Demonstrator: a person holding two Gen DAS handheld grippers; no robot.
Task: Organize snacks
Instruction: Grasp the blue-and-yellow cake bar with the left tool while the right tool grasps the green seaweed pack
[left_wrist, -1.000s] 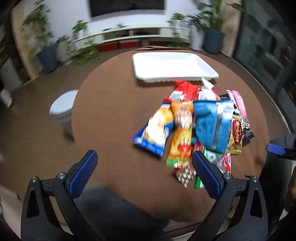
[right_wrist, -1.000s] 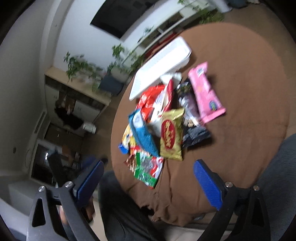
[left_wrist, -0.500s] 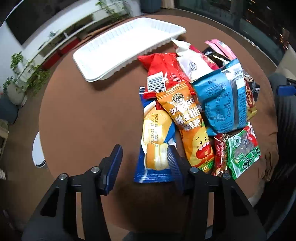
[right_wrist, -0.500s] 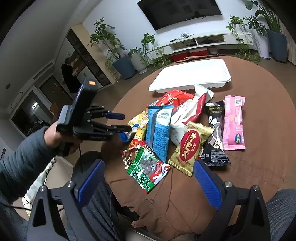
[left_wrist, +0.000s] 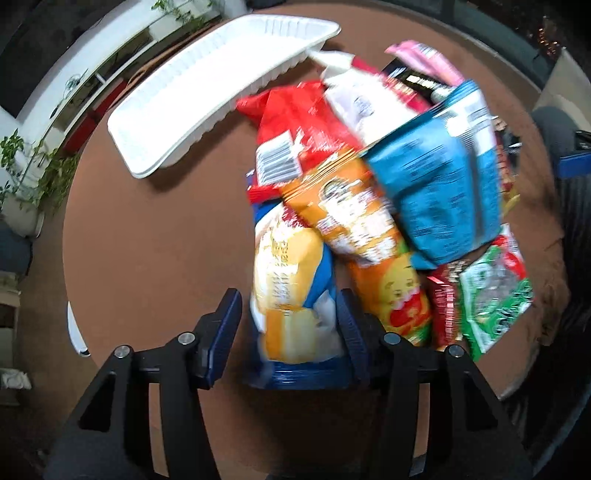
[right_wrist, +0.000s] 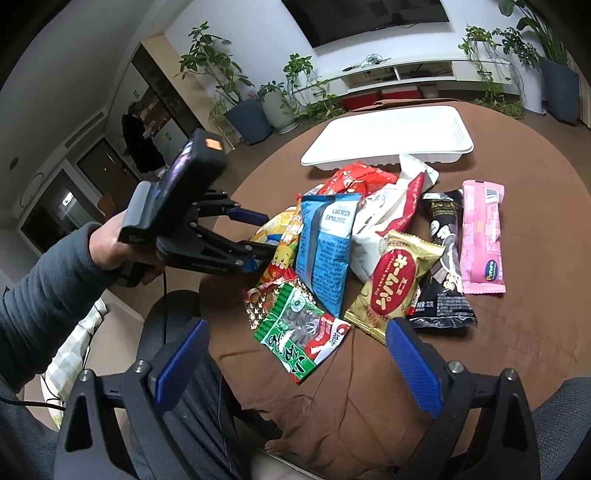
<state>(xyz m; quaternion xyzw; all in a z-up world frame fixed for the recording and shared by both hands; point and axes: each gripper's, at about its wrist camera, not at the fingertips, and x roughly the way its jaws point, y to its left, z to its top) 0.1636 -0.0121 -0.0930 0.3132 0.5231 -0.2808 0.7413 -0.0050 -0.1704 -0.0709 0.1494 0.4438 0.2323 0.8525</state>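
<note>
My left gripper (left_wrist: 288, 328) straddled the yellow-and-blue snack bag (left_wrist: 291, 291) nearest the white tray (left_wrist: 207, 85) — jaws opening slightly, not yet pinching — to lift it across.

The tablecloth (right_wrist: 535, 229) is plain brown and the tray (right_wrist: 388, 140) is white with fine ribbing. Among the snacks, one packet (left_wrist: 291, 280) is yellow and blue, another orange (left_wrist: 362, 229), another red with a white barcode (left_wrist: 295, 129). The wrapper (right_wrist: 482, 236) is pink, and the pouch (right_wrist: 301, 332) is green and red.
</note>
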